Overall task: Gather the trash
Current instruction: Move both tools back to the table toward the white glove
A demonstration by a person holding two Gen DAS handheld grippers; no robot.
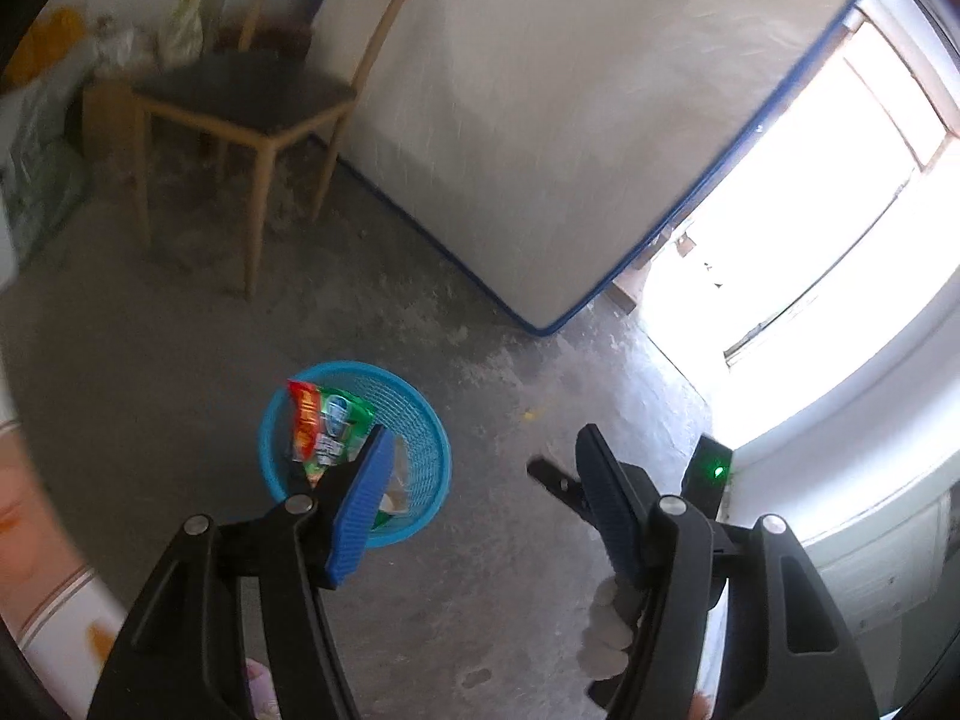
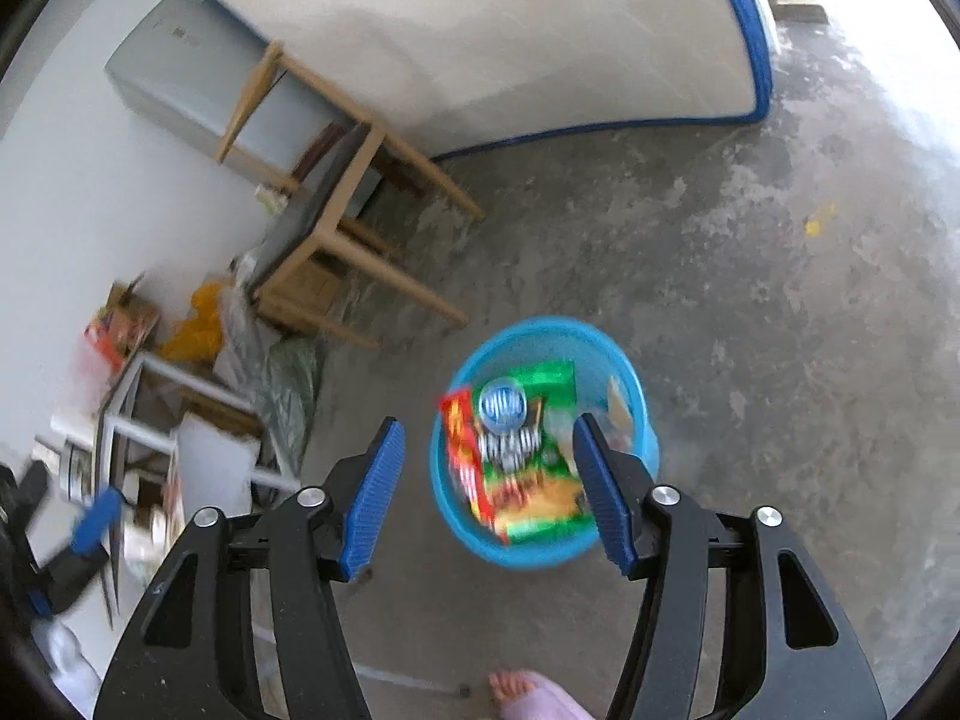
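Both the left tongs point(image 1: 480, 468) and right tongs point(image 2: 489, 456) are released and empty, so the overfilled blue basket point(image 2: 639, 420) may spill its snack wrappers point(image 2: 528, 480) if bumped.

One blue basket point(image 2: 636, 414), two snack wrappers inside it: one red point(image 2: 462, 450), one green point(image 2: 540, 480). One wooden chair point(image 1: 240, 96). One mattress point(image 1: 540, 120).

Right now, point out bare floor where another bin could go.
Bare concrete lies between the round blue mesh basket and the blue-edged white mattress, extending right. It is crowded left, around the wooden chair and the boxes and bags.
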